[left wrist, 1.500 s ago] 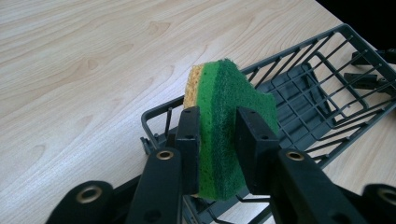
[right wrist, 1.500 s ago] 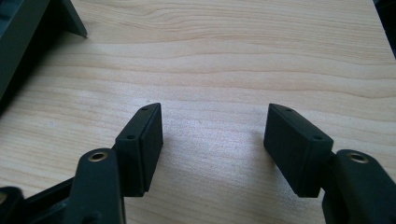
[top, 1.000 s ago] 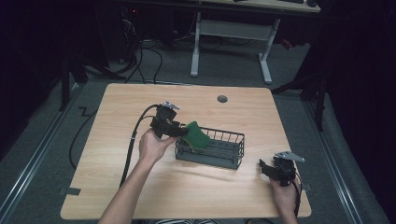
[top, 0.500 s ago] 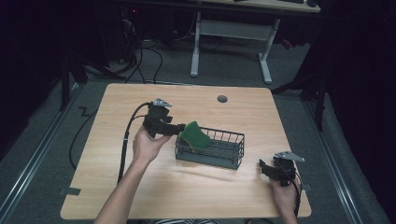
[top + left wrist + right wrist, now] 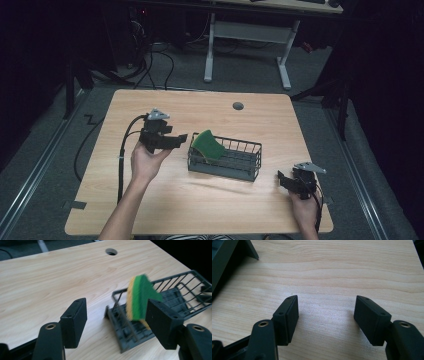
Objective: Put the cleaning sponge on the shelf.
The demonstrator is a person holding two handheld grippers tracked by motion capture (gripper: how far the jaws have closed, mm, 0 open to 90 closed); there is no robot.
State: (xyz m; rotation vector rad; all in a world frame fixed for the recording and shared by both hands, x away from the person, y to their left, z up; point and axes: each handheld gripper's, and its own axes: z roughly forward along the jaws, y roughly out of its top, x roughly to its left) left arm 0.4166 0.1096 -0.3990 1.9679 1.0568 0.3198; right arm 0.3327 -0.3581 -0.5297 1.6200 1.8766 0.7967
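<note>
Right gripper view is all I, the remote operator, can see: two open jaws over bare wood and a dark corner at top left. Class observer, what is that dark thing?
Observer: It is a dark wire basket in the middle of the table.
Operator: Is anything in it?
Observer: A green and yellow sponge leans tilted at its left end, sticking up above the rim.
Operator: Where is the left gripper?
Observer: The left gripper is just left of the basket, jaws open and holding nothing, pointed at the sponge.
</note>
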